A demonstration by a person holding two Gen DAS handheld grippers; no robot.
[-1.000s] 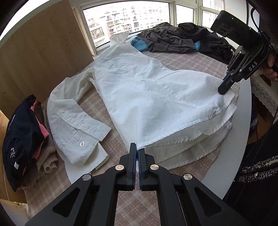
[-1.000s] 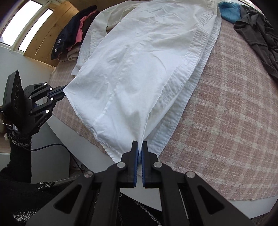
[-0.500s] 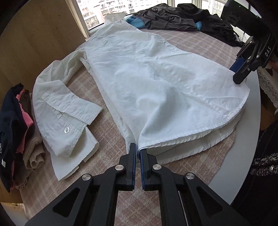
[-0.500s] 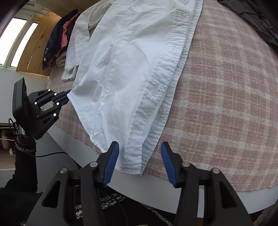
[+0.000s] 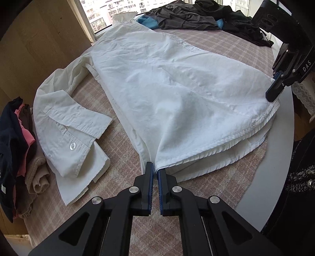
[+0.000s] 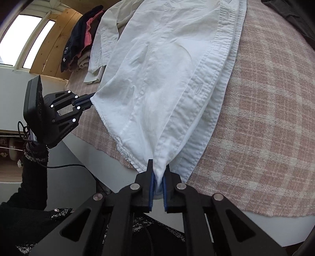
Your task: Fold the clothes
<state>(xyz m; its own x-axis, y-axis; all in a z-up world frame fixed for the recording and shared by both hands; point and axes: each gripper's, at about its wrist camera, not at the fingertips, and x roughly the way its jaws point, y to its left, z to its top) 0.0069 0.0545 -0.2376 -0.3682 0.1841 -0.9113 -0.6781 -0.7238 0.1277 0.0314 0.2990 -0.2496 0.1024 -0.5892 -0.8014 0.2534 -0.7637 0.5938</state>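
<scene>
Plaid-clothed table by the window: both the left gripper and right gripper apparently pinch the white shirt.

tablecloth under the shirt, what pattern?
Pink and cream plaid tablecloth, clearest in the right wrist view, beside the white shirt.

The shirt is spread across the middle of the tablecloth, its collar at the far end and its hem at the near table edge. Its sleeve is folded at the left. Stacked clothes lie further left; a heap of garments lies far right.
</scene>
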